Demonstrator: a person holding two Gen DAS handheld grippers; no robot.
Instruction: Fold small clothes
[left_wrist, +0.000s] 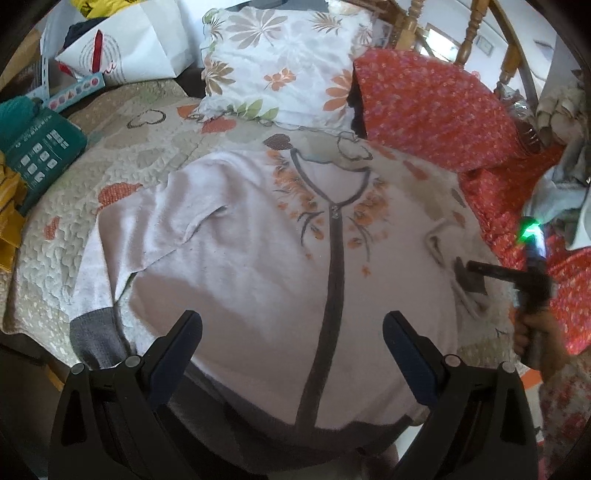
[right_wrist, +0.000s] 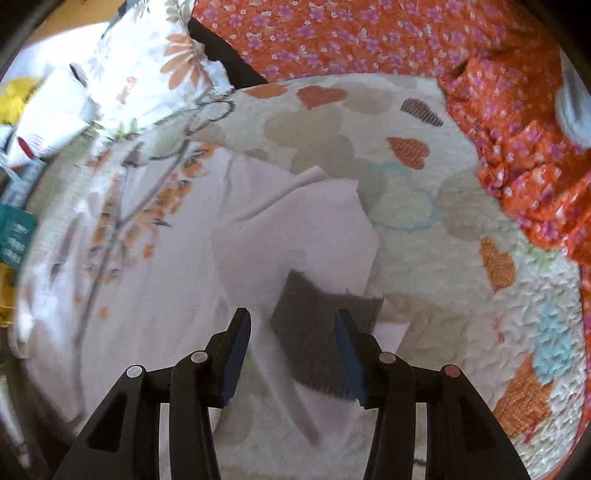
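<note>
A small pale pink cardigan (left_wrist: 240, 266) lies front up on the quilt (left_wrist: 140, 155), with a dark zip band (left_wrist: 334, 258) down its middle and orange flower print at the neck. One sleeve is folded in at the left, ending in a grey cuff (left_wrist: 92, 332). My left gripper (left_wrist: 291, 332) hovers open over the lower body. The other sleeve (right_wrist: 295, 229) lies folded along the garment's side, and its grey cuff (right_wrist: 317, 332) rests flat. My right gripper (right_wrist: 293, 325) stands open just above that cuff, pads clear of it. The right gripper (left_wrist: 476, 275) also shows in the left wrist view, held by a hand (left_wrist: 535, 332).
A floral pillow (left_wrist: 273, 62) and an orange flowered cloth (left_wrist: 436, 103) lie beyond the cardigan. A white paper bag (left_wrist: 136, 40) and a teal box (left_wrist: 37, 147) sit at the left. A wooden chair (left_wrist: 469, 29) and a clothes heap (left_wrist: 569, 184) stand at the right.
</note>
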